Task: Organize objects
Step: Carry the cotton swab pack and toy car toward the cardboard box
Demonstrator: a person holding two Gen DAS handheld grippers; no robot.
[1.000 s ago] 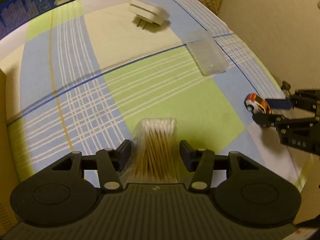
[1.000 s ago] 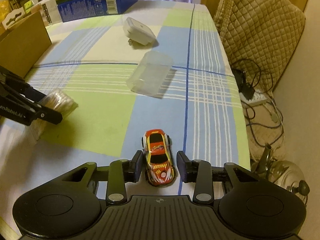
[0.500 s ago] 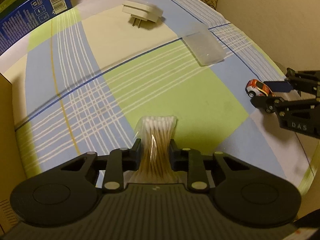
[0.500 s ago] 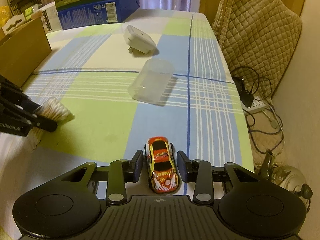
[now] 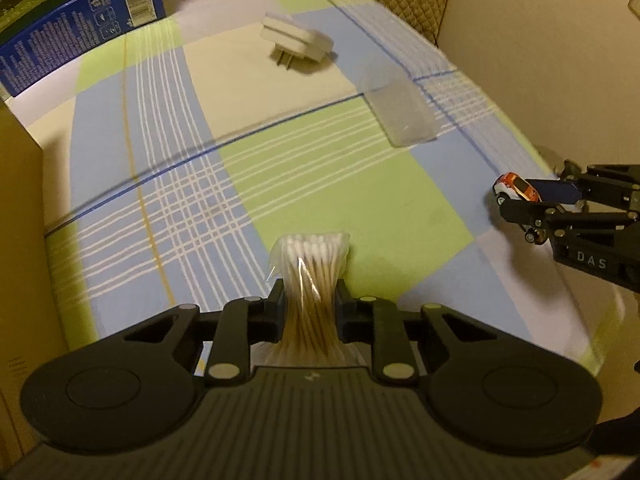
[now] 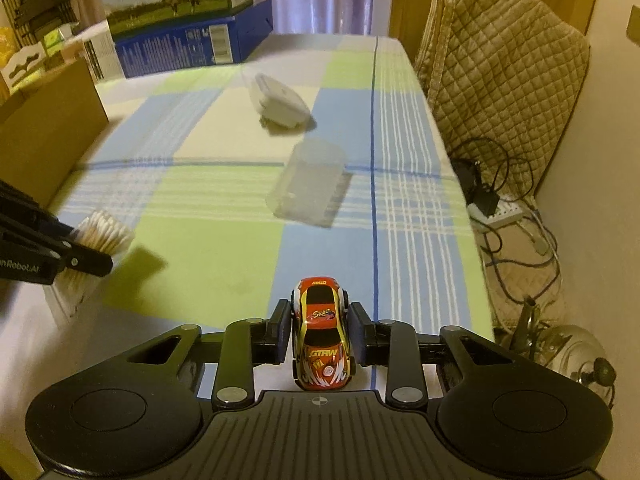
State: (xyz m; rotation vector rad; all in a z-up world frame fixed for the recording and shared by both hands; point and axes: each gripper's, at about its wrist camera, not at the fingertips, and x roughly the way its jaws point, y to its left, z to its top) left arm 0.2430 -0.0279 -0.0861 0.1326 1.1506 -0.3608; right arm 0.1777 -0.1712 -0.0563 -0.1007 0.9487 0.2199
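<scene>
We hold one thing in each gripper above the checked tablecloth.

Our left gripper (image 5: pixel 309 310) is clenched on the bag of cotton swabs (image 5: pixel 310 276); the two fingers squeeze the bag at its middle, so the white tips spread out in front of them, over the near part of the tablecloth (image 5: pixel 168 184). Our right gripper (image 6: pixel 321 330) grasps the toy car (image 6: pixel 322 334), red and yellow, with one finger against each side of the car, near the right edge of the table. Farther on the cloth a clear plastic box (image 6: pixel 310 184) lies on its side, and behind it a white plug adapter (image 6: pixel 280 100), both apart from our grippers. A blue carton (image 6: pixel 188 46) stands at the far end, and a brown cardboard box (image 6: pixel 44 132) at the left.
</scene>
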